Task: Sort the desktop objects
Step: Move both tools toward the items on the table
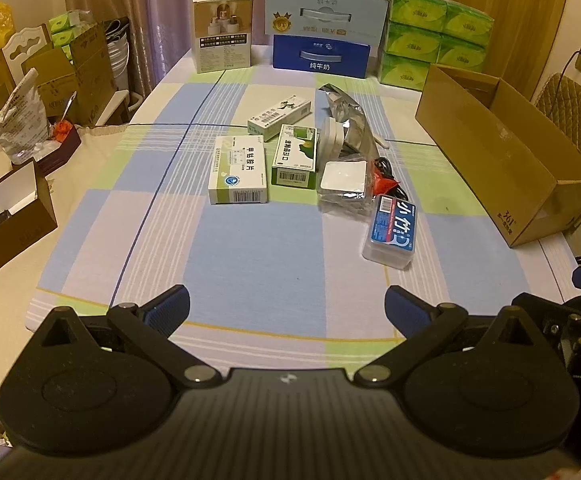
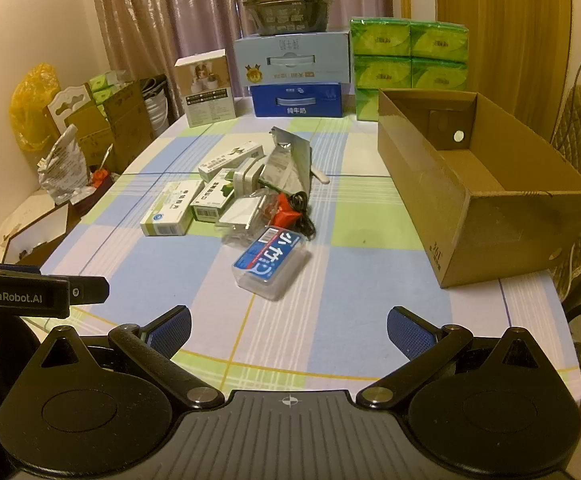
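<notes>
A pile of small items lies mid-table: a white-green medicine box [image 1: 238, 175] [image 2: 172, 209], a green box [image 1: 295, 156] [image 2: 210, 200], a long white box [image 1: 280, 114] [image 2: 230, 160], a white square pack [image 1: 344, 178] [image 2: 241, 212], a silver foil bag [image 1: 346, 116] [image 2: 290, 160], a red item with black cord [image 1: 384, 178] [image 2: 290, 210], and a clear floss-pick box with blue label [image 1: 392, 232] [image 2: 272, 262]. An open, empty cardboard box [image 1: 506, 160] [image 2: 482, 184] stands at the right. My left gripper [image 1: 286, 310] and right gripper [image 2: 288, 330] are open and empty, short of the pile.
Milk cartons [image 1: 322, 28] [image 2: 296, 80], green tissue packs [image 1: 436, 36] [image 2: 408, 56] and a white-gold box [image 1: 222, 32] [image 2: 206, 88] line the far edge. A brown open box [image 1: 8, 220] sits left. The left gripper's body [image 2: 38, 292] shows at the right wrist view's left.
</notes>
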`<state>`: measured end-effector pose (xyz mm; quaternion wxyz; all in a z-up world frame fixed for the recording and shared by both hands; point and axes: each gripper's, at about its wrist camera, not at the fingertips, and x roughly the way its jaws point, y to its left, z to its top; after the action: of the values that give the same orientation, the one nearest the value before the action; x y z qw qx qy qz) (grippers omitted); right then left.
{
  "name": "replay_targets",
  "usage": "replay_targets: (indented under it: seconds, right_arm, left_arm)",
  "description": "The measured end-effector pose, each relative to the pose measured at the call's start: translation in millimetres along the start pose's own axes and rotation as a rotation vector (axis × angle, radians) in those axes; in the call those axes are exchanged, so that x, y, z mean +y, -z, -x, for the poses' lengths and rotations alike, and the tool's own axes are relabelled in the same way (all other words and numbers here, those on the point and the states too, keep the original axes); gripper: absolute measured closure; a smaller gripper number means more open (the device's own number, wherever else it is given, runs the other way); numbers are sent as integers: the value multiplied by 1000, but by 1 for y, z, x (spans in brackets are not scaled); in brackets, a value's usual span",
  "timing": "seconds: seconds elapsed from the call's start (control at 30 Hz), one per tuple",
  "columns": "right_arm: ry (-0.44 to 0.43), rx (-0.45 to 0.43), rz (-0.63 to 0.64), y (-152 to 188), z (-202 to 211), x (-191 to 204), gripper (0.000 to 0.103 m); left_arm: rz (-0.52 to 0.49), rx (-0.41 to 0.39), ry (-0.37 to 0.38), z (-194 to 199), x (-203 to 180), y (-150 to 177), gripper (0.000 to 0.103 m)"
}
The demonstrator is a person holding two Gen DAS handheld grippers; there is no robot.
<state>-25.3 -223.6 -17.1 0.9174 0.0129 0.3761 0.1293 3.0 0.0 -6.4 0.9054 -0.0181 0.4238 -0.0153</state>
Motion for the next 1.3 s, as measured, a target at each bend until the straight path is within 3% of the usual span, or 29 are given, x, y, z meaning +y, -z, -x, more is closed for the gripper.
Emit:
replay_targets:
  seconds: [0.47,0.8,1.3]
  right_arm:
    - [-15,10,-7,4,-6,-2,2]
    - [-73,5,-19,-3,-14,5,2]
    - [-59,62,-71,-21,-41,11,2]
  left_arm:
    - [11,10,0,-3,4,2,1]
    - [14,15,0,-5,6,4,1]
    - [29,0,-5,-9,25,-8,1]
